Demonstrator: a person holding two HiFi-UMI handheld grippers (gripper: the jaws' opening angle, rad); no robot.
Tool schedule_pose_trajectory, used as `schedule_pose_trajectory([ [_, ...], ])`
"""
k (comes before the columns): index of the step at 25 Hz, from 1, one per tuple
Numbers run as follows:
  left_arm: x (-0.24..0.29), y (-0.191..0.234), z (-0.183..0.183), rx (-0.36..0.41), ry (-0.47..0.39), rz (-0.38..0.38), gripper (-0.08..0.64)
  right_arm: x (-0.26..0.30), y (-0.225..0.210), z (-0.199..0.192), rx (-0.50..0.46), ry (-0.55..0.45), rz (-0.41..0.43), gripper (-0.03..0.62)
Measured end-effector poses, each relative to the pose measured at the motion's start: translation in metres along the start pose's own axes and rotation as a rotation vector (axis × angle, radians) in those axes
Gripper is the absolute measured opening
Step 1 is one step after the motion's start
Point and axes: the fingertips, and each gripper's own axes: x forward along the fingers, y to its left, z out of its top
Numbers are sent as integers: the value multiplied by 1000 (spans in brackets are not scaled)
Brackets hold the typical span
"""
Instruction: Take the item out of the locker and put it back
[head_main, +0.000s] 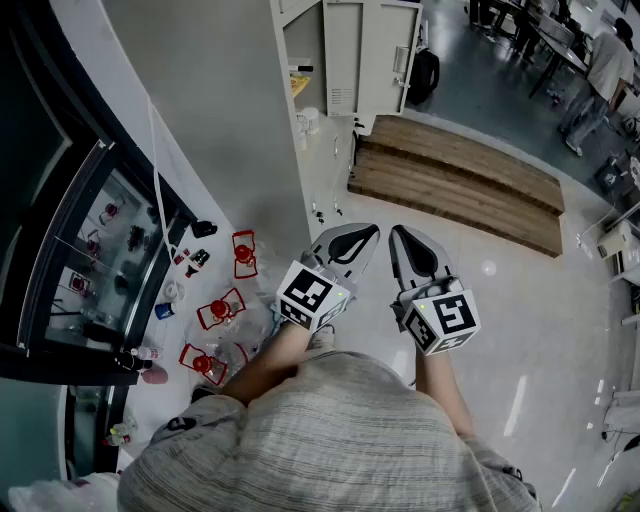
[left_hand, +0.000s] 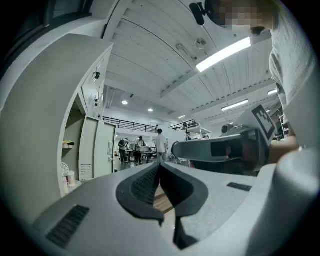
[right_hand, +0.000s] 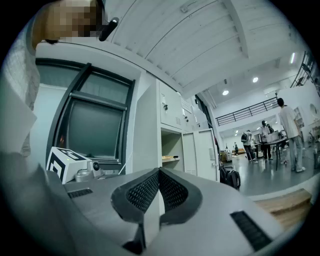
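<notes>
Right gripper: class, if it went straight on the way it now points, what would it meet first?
Probably the white locker bank, near its open compartment; the way to it looks free, though depth is unclear.

Grey heathered top (head_main: 330, 440), seemingly short-sleeved; left claw (head_main: 368, 232), right claw (head_main: 398, 233): grey, black ribbed pads (right_hand: 142, 192), marker cubes (head_main: 310, 295).

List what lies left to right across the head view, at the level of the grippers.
glass cabinet → red items on the floor → left hand-held gripper → right hand-held gripper
</notes>
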Motion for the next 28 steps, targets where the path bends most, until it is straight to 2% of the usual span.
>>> schedule_pose_trajectory([
  [7, -1, -14, 1, 5, 1, -4, 9, -13, 1, 0, 6, -4, -3, 24],
  [17, 6, -23, -1, 9, 14, -3, 9, -23, 0, 3, 49, -39, 41, 27],
  [23, 18, -18, -5, 9, 23, -12, 9, -17, -12, -3, 69, -25, 34, 28],
  [28, 34, 12, -20, 7, 40, 6, 9, 11, -28, -15, 85, -7, 45, 28],
])
